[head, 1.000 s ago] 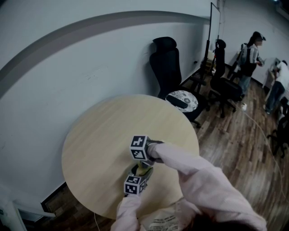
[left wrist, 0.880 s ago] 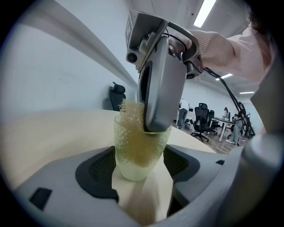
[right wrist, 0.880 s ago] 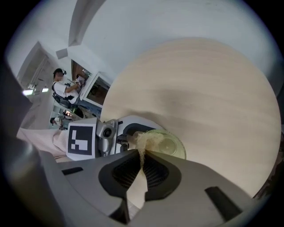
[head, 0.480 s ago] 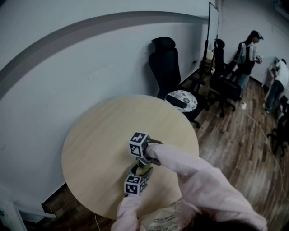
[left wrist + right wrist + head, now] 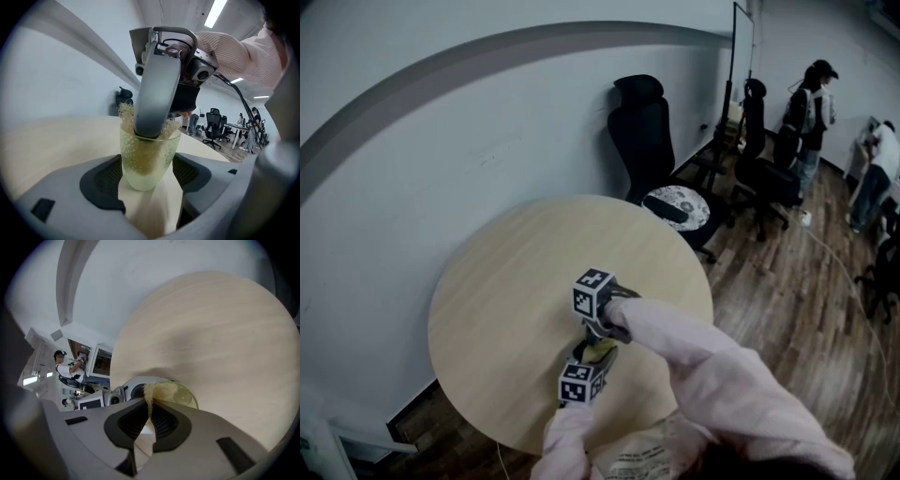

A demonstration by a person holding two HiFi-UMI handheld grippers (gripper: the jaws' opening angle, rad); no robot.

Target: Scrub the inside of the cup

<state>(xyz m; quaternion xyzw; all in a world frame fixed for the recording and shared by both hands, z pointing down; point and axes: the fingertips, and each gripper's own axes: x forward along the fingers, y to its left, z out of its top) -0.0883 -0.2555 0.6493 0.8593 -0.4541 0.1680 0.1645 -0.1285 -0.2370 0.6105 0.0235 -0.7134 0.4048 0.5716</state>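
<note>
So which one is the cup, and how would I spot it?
Find the round pale wooden table. Near its edge closest to the person, the left gripper clamps a pale yellow-green see-through cup. It is the only bumpy, glassy thing there, and the right gripper holds a tan fibrous scrubber in its mouth.

Grey wall (image 5: 487,122), wood floor (image 5: 787,291), black chair (image 5: 642,131)

No writing, label, brand or number is legible anywhere in these views.
</note>
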